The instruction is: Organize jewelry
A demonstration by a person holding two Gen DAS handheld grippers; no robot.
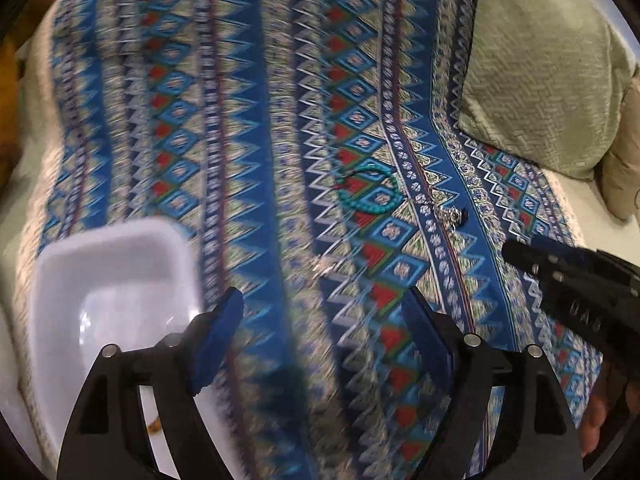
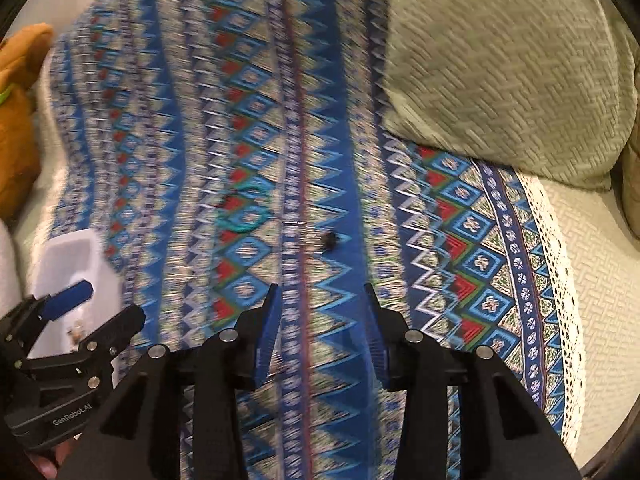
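A teal beaded bracelet [image 1: 366,194] [image 2: 240,210] lies on the blue patterned cloth [image 1: 260,120] [image 2: 320,120]. Just right of it rests a small silver piece with a dark bead [image 1: 450,213] [image 2: 328,239]. A white tray [image 1: 120,248] [image 2: 72,256] sits at the lower left, with small items blurred inside. My left gripper [image 1: 324,308] [image 2: 104,304] is open beside the tray, nothing between its blue pads. My right gripper [image 2: 321,294] is open and empty over the cloth, short of the silver piece; in the left wrist view its fingers [image 1: 532,260] enter from the right.
A green woven pillow [image 1: 540,80] [image 2: 500,60] lies on the cloth's far right corner. An orange plush toy [image 2: 20,100] sits at the left edge. The cloth's white lace border [image 2: 560,280] runs along the right, with pale bedding beyond.
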